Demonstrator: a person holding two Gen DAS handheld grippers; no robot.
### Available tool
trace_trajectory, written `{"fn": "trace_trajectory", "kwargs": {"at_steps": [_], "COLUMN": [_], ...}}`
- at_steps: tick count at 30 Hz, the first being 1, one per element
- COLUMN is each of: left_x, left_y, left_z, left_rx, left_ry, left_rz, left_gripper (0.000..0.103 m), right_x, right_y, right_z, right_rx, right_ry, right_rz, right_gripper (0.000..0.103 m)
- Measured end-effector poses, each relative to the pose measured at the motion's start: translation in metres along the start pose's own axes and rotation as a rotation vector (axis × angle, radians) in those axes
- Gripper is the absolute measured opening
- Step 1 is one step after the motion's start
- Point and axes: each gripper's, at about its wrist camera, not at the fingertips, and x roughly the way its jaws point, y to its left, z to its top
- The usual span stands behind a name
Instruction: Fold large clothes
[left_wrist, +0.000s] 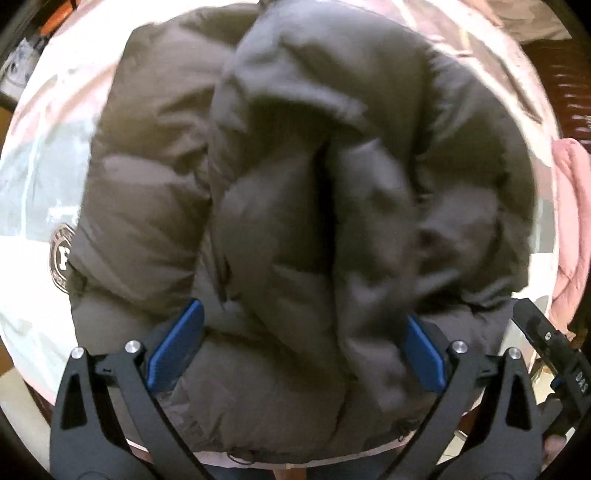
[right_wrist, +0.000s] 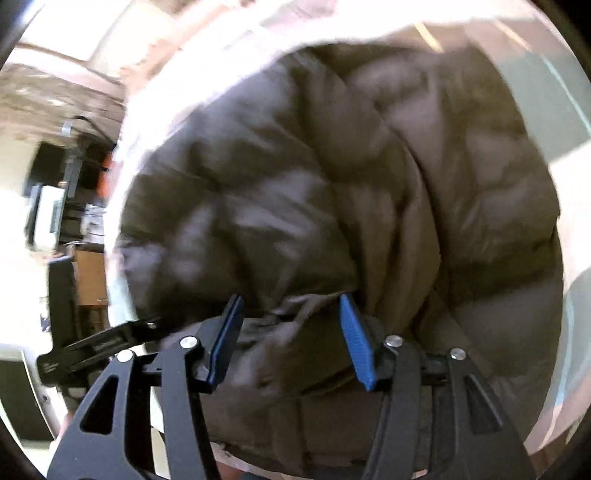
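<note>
A dark brown puffer jacket (left_wrist: 295, 166) lies bunched and partly folded on a pale pink and white bed cover (left_wrist: 44, 166). My left gripper (left_wrist: 301, 349) hangs over the jacket's near edge, pointing steeply down. Its blue pads (left_wrist: 177, 347) stand wide apart, open, with puffy fabric below and between them. In the right wrist view the jacket (right_wrist: 332, 184) fills the frame. My right gripper (right_wrist: 291, 332) has its blue pads (right_wrist: 354, 332) half closed on a bunched fold of the jacket's near edge. Both views are motion-blurred.
A pink garment (left_wrist: 572, 221) lies at the cover's right edge. A round printed logo (left_wrist: 61, 258) shows on the cover left of the jacket. Beyond the bed stand dark shelves and a cardboard box (right_wrist: 88, 277). Each gripper's black body shows in the other's view (left_wrist: 554, 354).
</note>
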Motion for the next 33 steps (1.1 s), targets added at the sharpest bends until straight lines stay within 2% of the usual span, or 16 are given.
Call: {"fn": "trace_trajectory", "kwargs": {"at_steps": [2, 4, 7, 11, 14, 18, 20, 22, 25, 27, 28, 29, 30, 31, 32, 33], "left_x": [-0.002, 0.011, 0.031, 0.061, 0.065, 0.024, -0.01, -0.034, -0.072, -0.086, -0.091, -0.087, -0.081, -0.07, -0.058, -0.044], "left_y": [-0.002, -0.005, -0.006, -0.001, 0.011, 0.019, 0.021, 0.02, 0.012, -0.004, -0.003, -0.018, -0.022, -0.032, -0.034, -0.034], "left_z": [-0.007, -0.015, -0.017, -0.034, -0.039, -0.029, -0.018, -0.007, 0.026, 0.047, 0.052, 0.054, 0.064, 0.065, 0.074, 0.083], "left_rx": [0.031, 0.052, 0.028, 0.027, -0.023, -0.027, -0.011, -0.009, -0.04, -0.047, -0.053, -0.058, -0.059, -0.058, -0.055, -0.051], "left_ry": [0.001, 0.037, 0.08, 0.13, 0.164, 0.104, 0.028, -0.041, -0.186, -0.24, -0.25, -0.251, -0.246, -0.246, -0.247, -0.234], "left_rz": [0.009, 0.041, 0.055, 0.112, 0.07, 0.041, 0.059, 0.068, -0.005, -0.031, -0.039, -0.051, -0.06, -0.053, -0.024, 0.008], "left_gripper": [0.101, 0.101, 0.101, 0.101, 0.101, 0.101, 0.101, 0.101, 0.101, 0.101, 0.101, 0.101, 0.101, 0.101, 0.101, 0.101], "right_x": [0.007, 0.028, 0.064, 0.092, 0.088, 0.051, 0.018, -0.011, -0.011, -0.003, 0.005, 0.015, 0.035, 0.038, 0.052, 0.061], "right_y": [0.007, 0.003, -0.01, -0.031, -0.034, -0.02, -0.012, -0.002, 0.025, 0.033, 0.037, 0.043, 0.063, 0.061, 0.064, 0.066], "right_z": [-0.009, -0.021, -0.035, -0.056, -0.054, -0.029, -0.011, 0.017, 0.062, 0.089, 0.106, 0.121, 0.129, 0.134, 0.141, 0.144], "right_rx": [-0.042, -0.045, -0.025, 0.015, 0.022, -0.002, -0.003, 0.0, -0.047, -0.035, -0.026, -0.032, -0.043, -0.057, -0.071, -0.08], "right_ry": [0.054, 0.115, 0.182, 0.245, 0.255, 0.143, 0.02, -0.121, -0.23, -0.266, -0.265, -0.247, -0.235, -0.227, -0.213, -0.199], "right_rz": [-0.035, -0.087, -0.138, -0.155, -0.151, -0.154, -0.135, -0.069, -0.035, -0.029, -0.007, 0.001, -0.009, -0.029, -0.068, -0.097], "right_gripper": [0.055, 0.055, 0.055, 0.065, 0.065, 0.065, 0.066, 0.066, 0.066, 0.066, 0.066, 0.066, 0.066, 0.065, 0.058, 0.055]}}
